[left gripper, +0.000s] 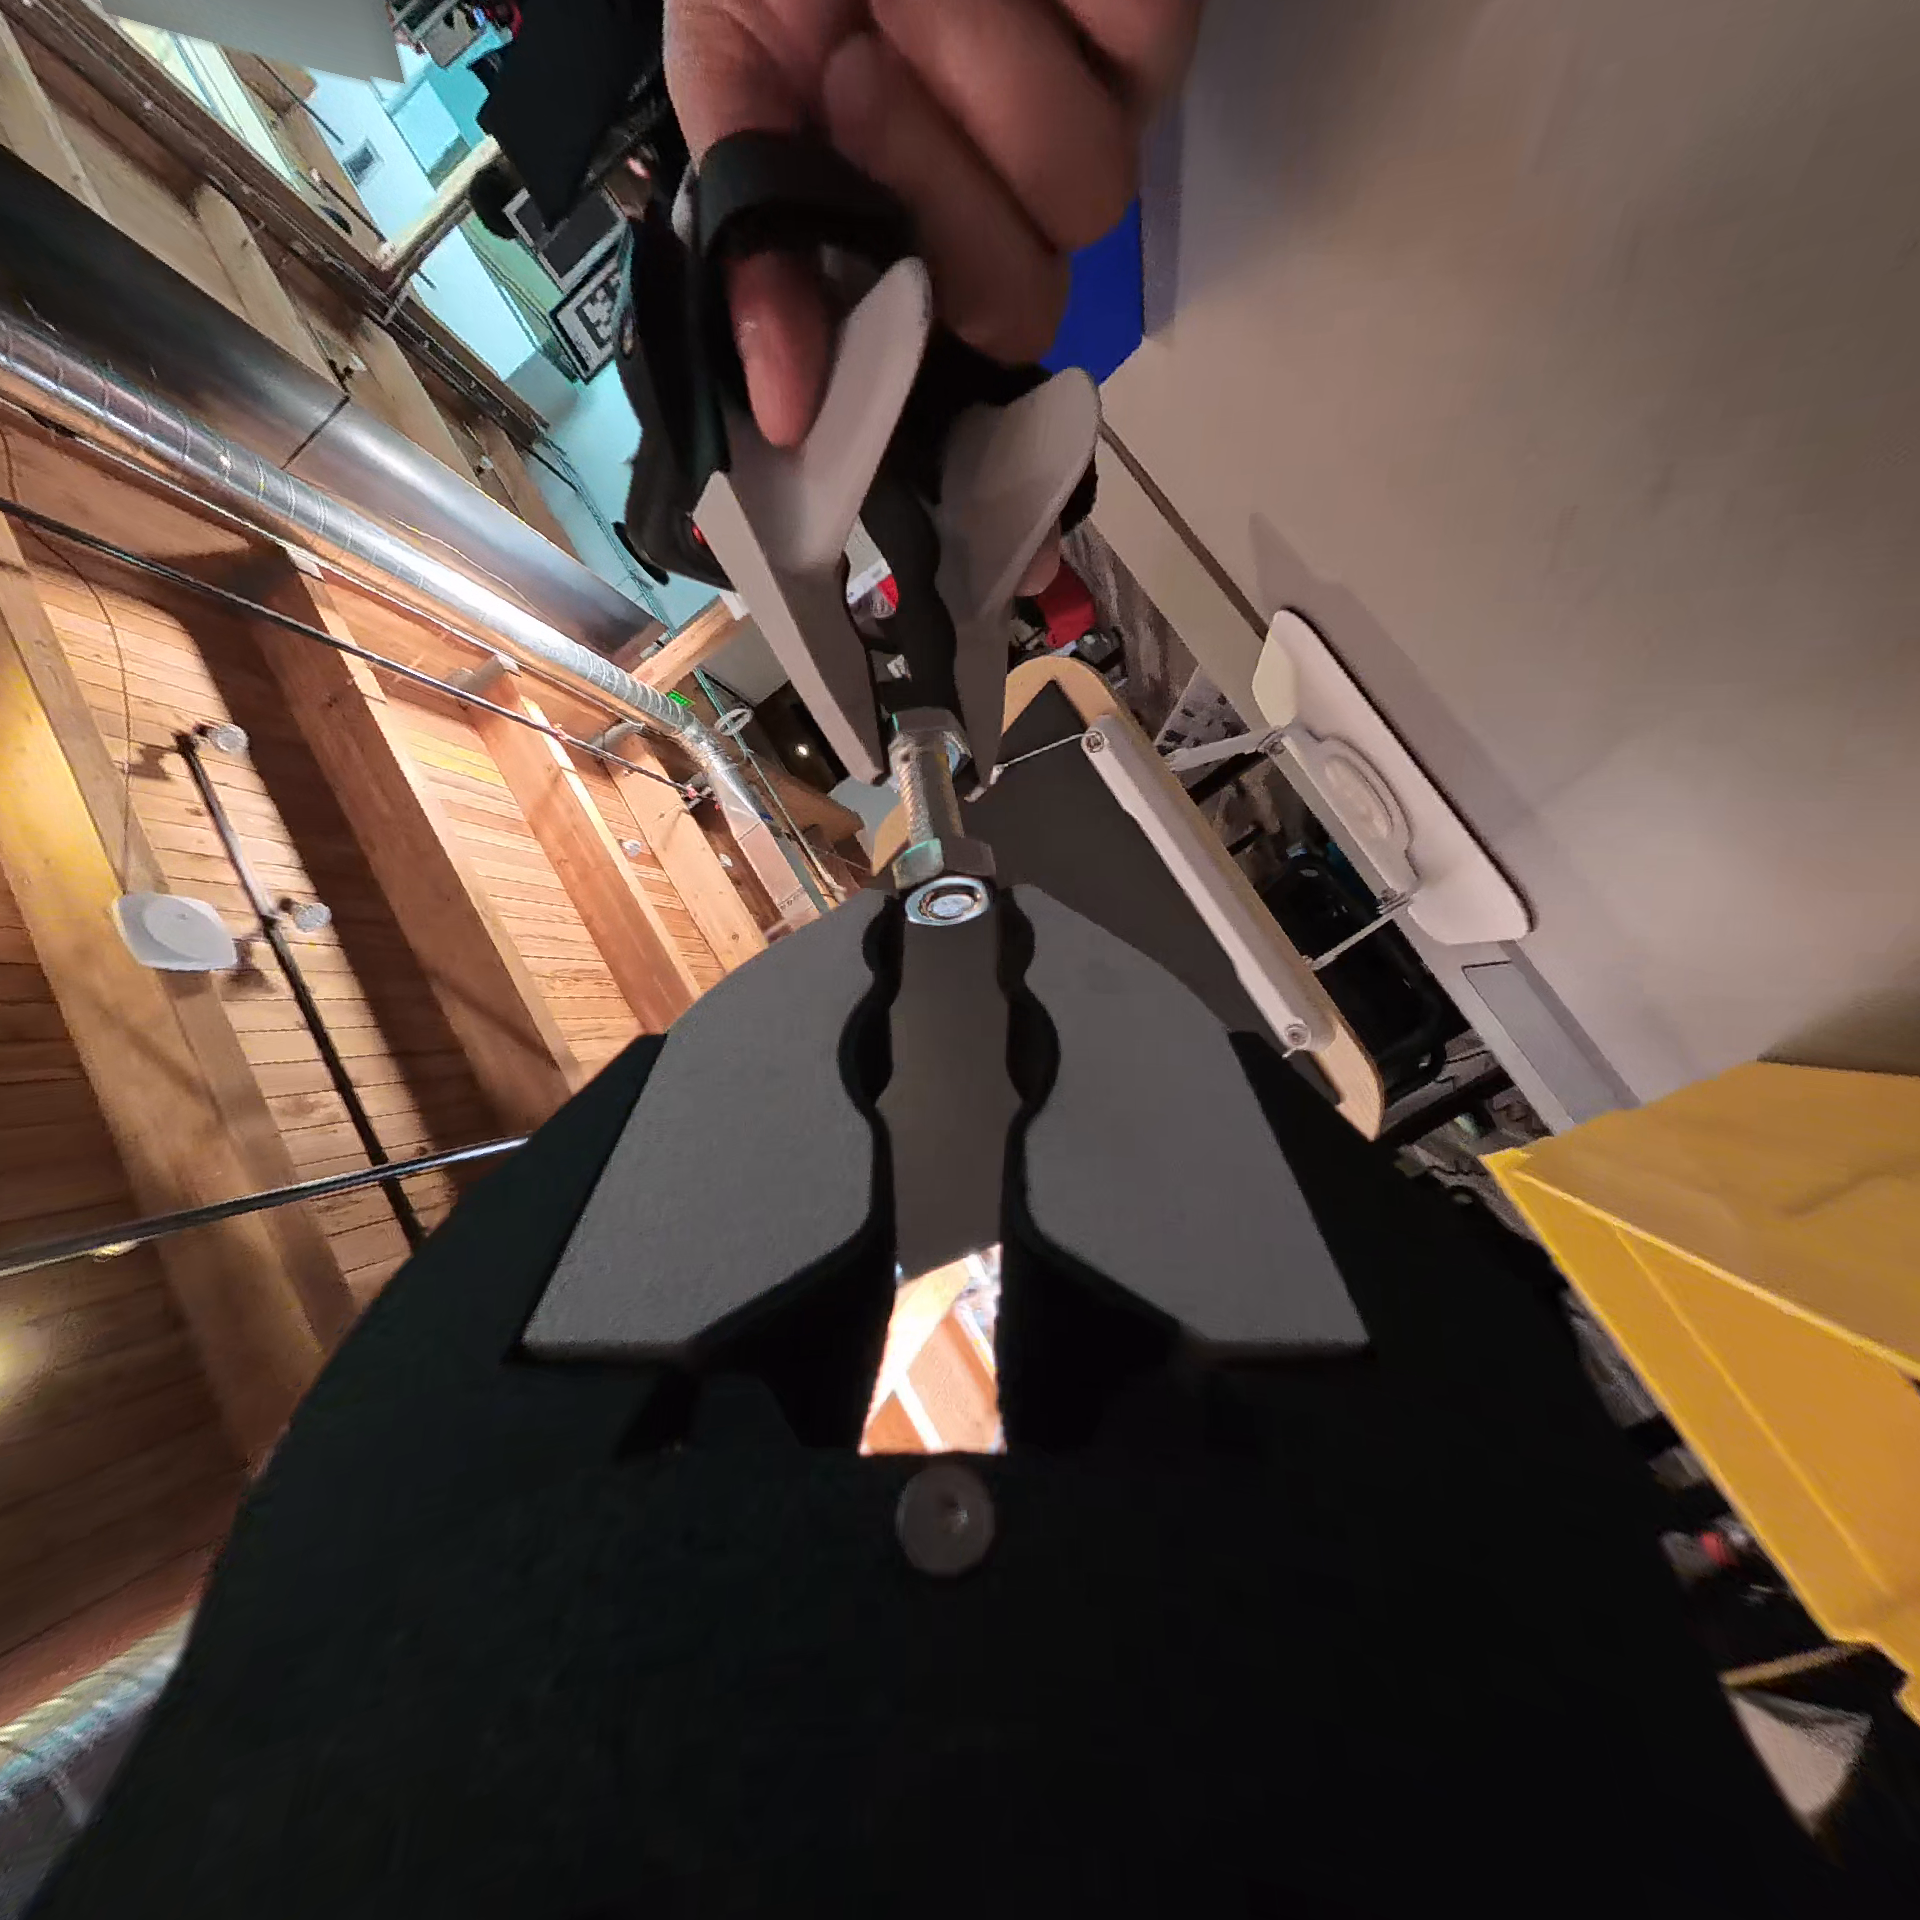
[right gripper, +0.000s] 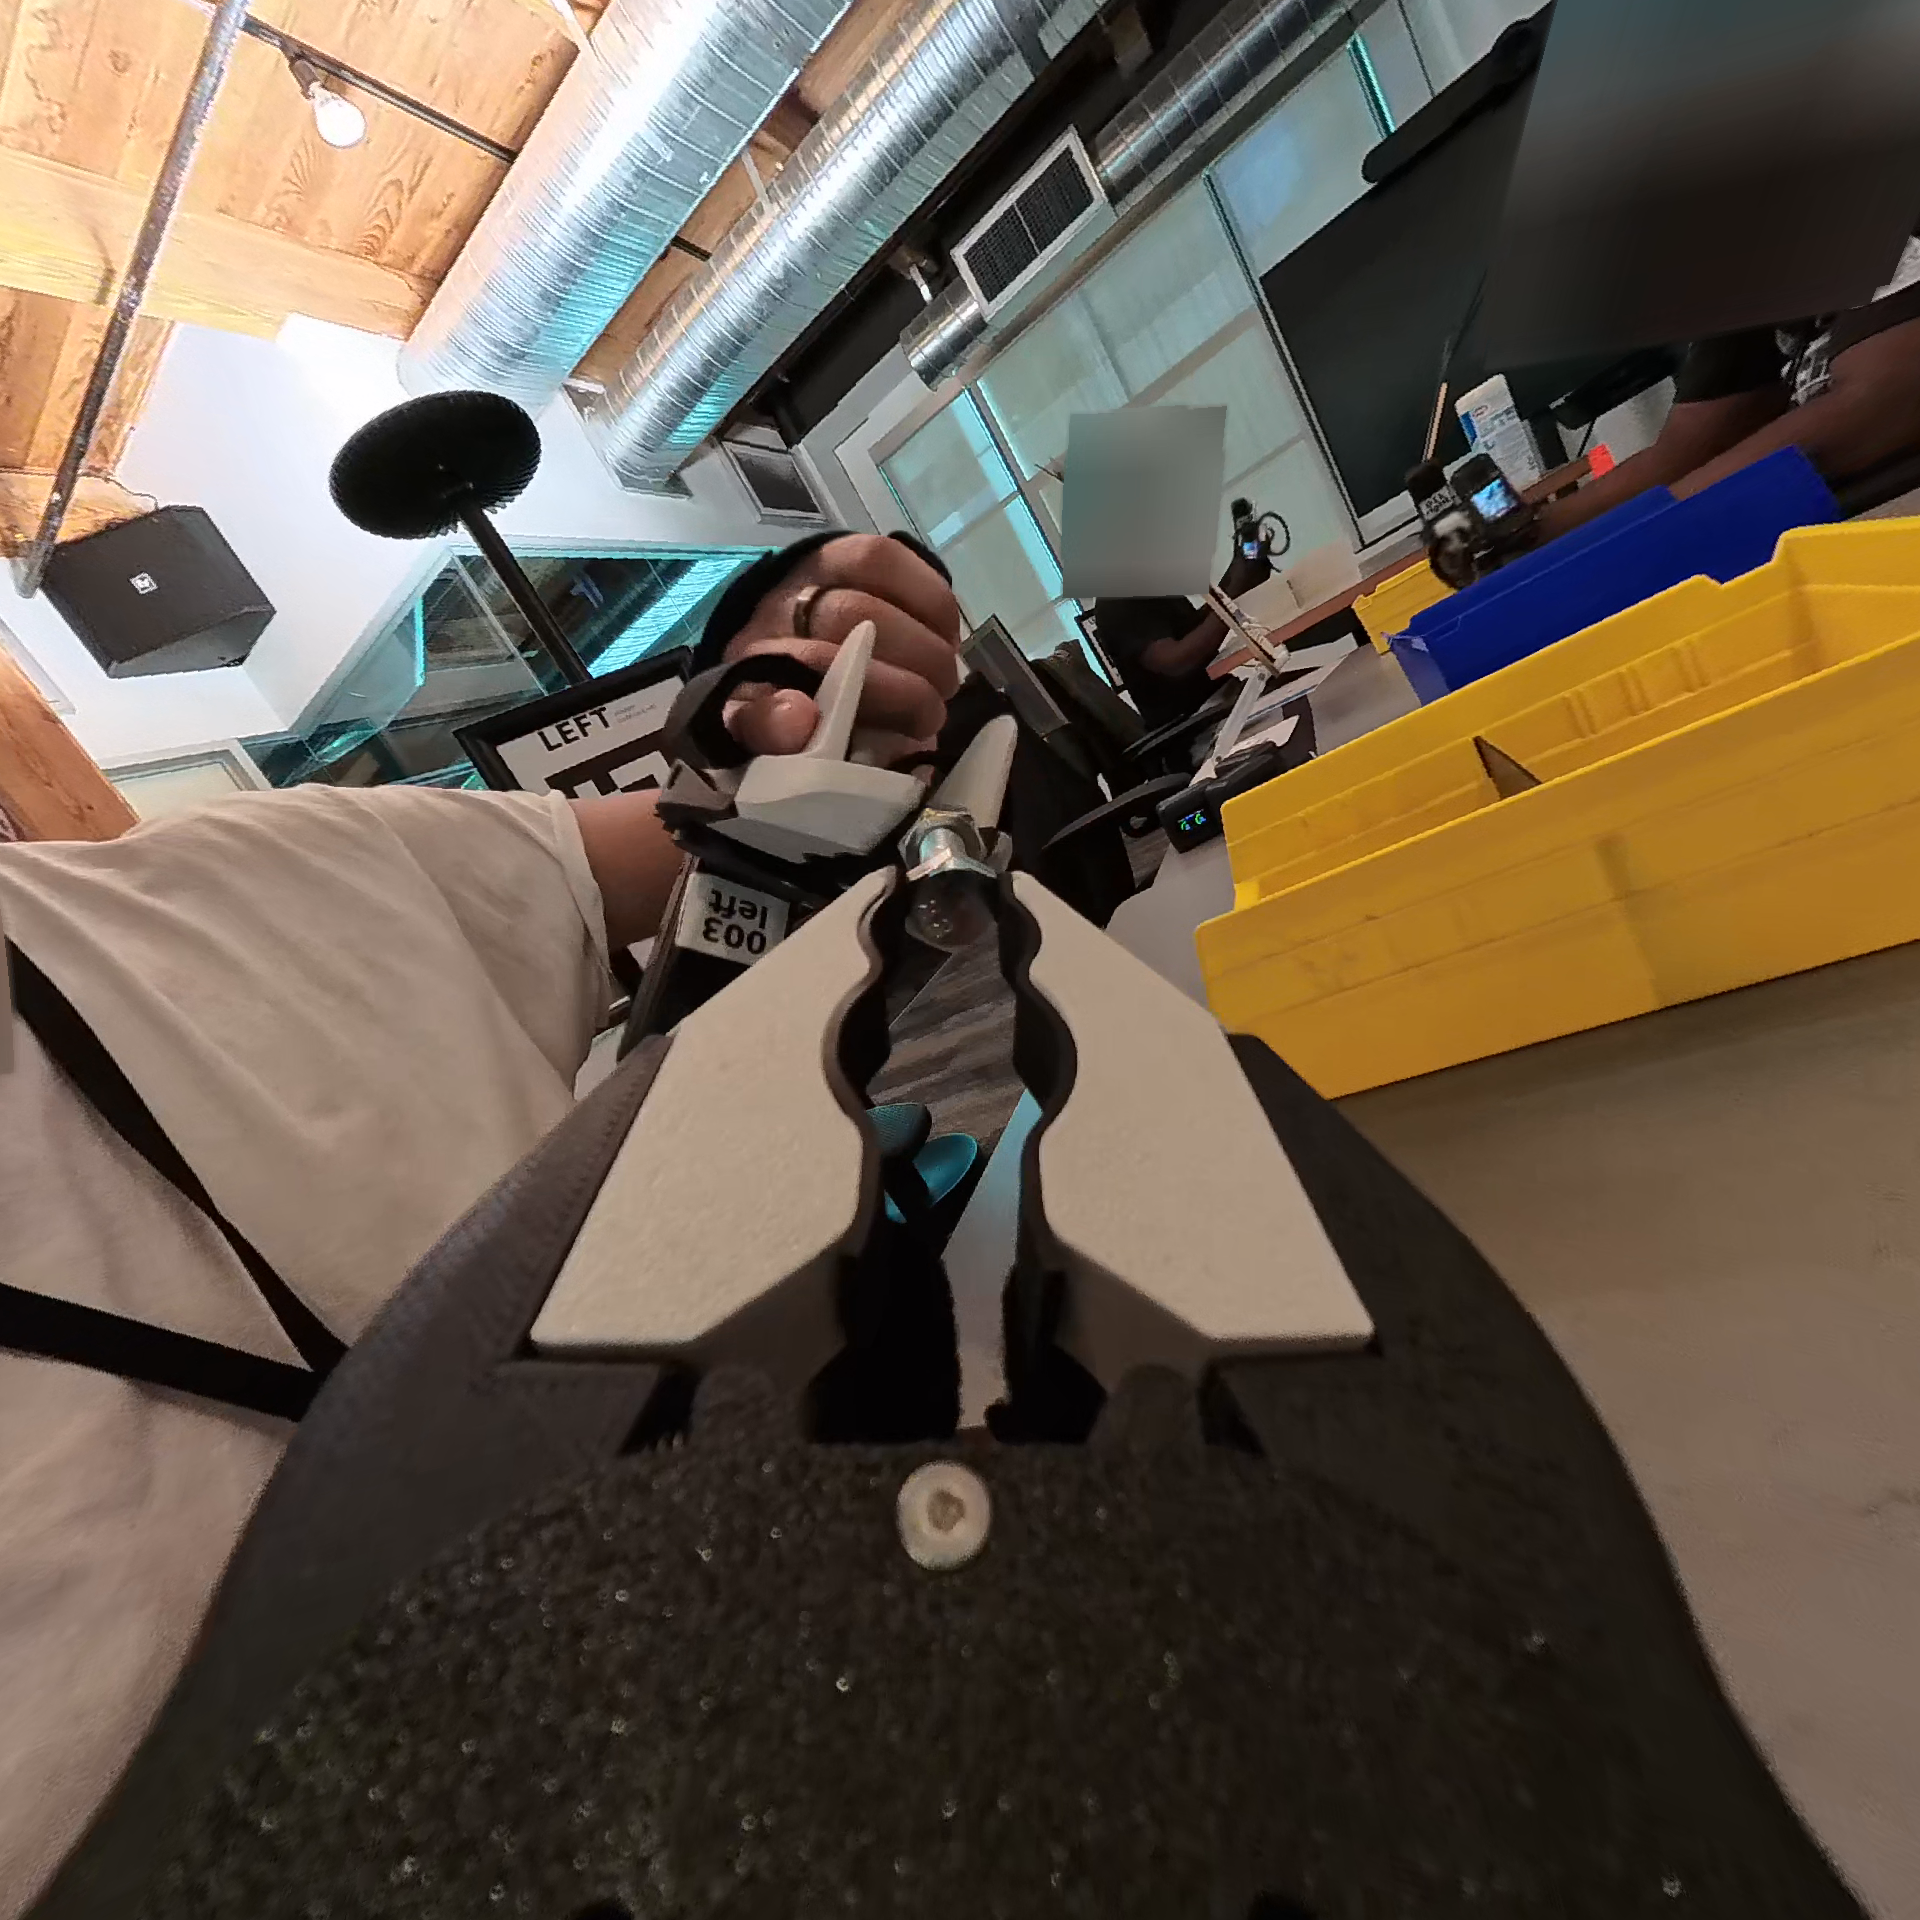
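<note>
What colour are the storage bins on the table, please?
Mostly yellow bins, with one blue bin behind; the right wrist view shows them best.

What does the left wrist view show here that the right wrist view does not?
Left wrist view only: a ceiling-mounted light panel and a white ceiling sensor. Right wrist view only: a blue bin behind the yellow bins, a black speaker, and a seated person. Both: the bolt with a nut, gripped at opposite ends by left gripper and right gripper; yellow bins.

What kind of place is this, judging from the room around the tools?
Probably a workshop or lab in an office loft: exposed metal ducts under a wooden ceiling, yellow parts bins on a grey table, and glass partitions.
</note>
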`<action>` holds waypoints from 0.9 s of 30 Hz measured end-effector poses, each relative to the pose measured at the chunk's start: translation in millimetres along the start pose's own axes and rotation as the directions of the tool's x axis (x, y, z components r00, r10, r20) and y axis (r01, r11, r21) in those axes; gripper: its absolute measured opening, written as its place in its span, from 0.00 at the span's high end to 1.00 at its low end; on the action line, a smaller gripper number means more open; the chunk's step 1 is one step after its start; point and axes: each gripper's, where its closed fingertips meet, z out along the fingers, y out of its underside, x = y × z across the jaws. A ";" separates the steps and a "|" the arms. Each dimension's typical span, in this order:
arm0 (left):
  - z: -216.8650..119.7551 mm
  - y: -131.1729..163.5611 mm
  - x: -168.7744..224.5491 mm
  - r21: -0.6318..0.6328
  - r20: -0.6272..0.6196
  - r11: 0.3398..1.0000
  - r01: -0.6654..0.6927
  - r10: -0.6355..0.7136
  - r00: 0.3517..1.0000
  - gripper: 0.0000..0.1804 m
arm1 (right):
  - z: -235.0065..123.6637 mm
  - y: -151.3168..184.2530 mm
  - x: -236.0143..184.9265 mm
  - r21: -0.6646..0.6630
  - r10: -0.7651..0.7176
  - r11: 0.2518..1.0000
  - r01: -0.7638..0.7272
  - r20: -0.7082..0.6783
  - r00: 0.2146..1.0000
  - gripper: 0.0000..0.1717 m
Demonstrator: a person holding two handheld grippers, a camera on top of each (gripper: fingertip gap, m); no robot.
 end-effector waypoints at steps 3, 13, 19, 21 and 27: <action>-1.5 2.9 16.3 -0.036 -0.119 0.984 0.176 -0.179 0.977 0.78 | -0.7 2.2 2.3 -0.012 -0.001 1.000 0.000 -0.005 1.000 0.90; -29.4 -24.5 22.5 -0.323 -0.461 -0.052 0.945 -0.863 -0.205 0.61 | -4.2 4.5 10.4 -0.031 -0.022 0.999 0.021 -0.041 0.999 0.90; -22.7 -23.4 1.3 -0.524 -0.449 -0.727 0.444 -0.207 -0.869 0.72 | -3.2 9.0 13.5 -0.054 -0.038 0.998 0.035 -0.064 0.997 0.90; -13.7 -16.9 9.4 -0.524 -0.373 -0.803 0.284 -0.083 -0.924 0.73 | -3.3 10.4 16.6 -0.060 -0.039 0.998 0.034 -0.079 0.996 0.90; 2.4 -3.9 27.7 -0.514 -0.194 -0.842 -0.163 0.299 -0.934 0.75 | -5.2 12.1 29.8 -0.073 -0.088 0.994 0.077 -0.168 0.982 0.90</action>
